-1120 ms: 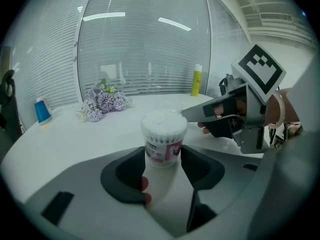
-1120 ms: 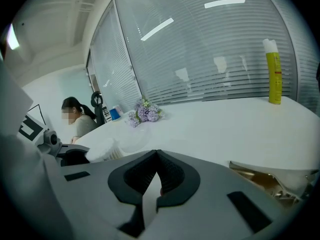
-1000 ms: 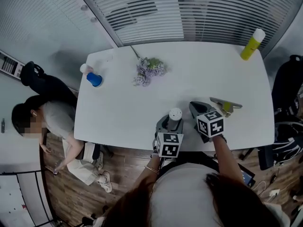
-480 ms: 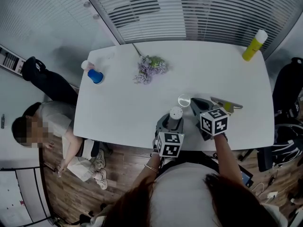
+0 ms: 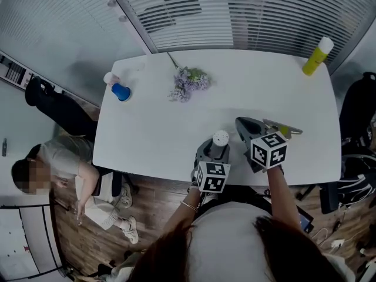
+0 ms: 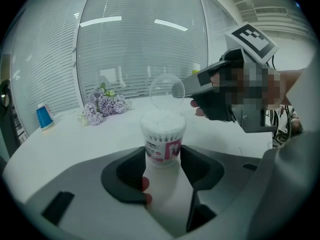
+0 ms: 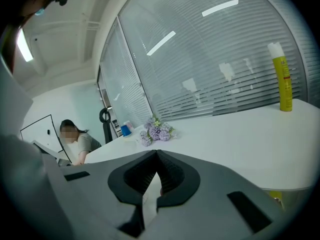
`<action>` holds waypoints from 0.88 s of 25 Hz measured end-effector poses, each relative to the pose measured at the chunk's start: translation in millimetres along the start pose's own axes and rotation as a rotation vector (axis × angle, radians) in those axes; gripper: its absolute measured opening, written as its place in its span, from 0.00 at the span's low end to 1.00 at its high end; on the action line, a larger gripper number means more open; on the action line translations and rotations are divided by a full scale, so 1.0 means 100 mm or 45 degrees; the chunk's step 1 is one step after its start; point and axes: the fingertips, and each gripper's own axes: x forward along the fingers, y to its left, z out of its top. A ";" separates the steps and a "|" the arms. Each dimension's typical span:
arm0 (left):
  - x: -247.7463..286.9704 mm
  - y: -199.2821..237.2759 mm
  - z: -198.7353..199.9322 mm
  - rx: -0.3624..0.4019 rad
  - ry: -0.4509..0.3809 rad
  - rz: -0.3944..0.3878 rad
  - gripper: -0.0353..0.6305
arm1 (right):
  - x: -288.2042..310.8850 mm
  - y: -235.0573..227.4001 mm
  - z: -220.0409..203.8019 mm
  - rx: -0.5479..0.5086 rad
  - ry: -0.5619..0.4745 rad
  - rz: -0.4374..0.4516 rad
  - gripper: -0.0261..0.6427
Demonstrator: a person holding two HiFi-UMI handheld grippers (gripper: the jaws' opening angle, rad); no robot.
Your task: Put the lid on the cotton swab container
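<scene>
left claw (image 6: 162, 159) grips the open cotton swab container (image 6: 162, 131), upright on the table (image 6: 70, 144); right claw (image 6: 189, 90) pinches the lid (image 6: 165, 90) just above it; the lid faces sideways, so it could land crooked, or slip from that thin pinch

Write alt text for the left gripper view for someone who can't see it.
The left claw grips an open container full of cotton swabs on a white table, while the right claw holds a clear lid above it. Purple flowers and a blue cup sit beyond.
</scene>
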 end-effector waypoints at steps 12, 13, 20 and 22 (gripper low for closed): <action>0.00 0.01 0.00 -0.008 0.004 -0.013 0.41 | -0.02 0.32 0.11 -0.001 -0.029 0.113 0.08; 0.00 0.00 0.00 -0.007 0.003 -0.014 0.41 | -0.03 0.35 0.11 -0.005 -0.027 0.122 0.08; -0.01 -0.01 0.00 0.001 0.002 -0.024 0.41 | -0.05 0.49 0.10 -0.023 -0.005 0.175 0.08; -0.01 -0.02 0.00 0.001 0.003 -0.027 0.41 | -0.05 0.53 0.08 -0.023 0.007 0.195 0.08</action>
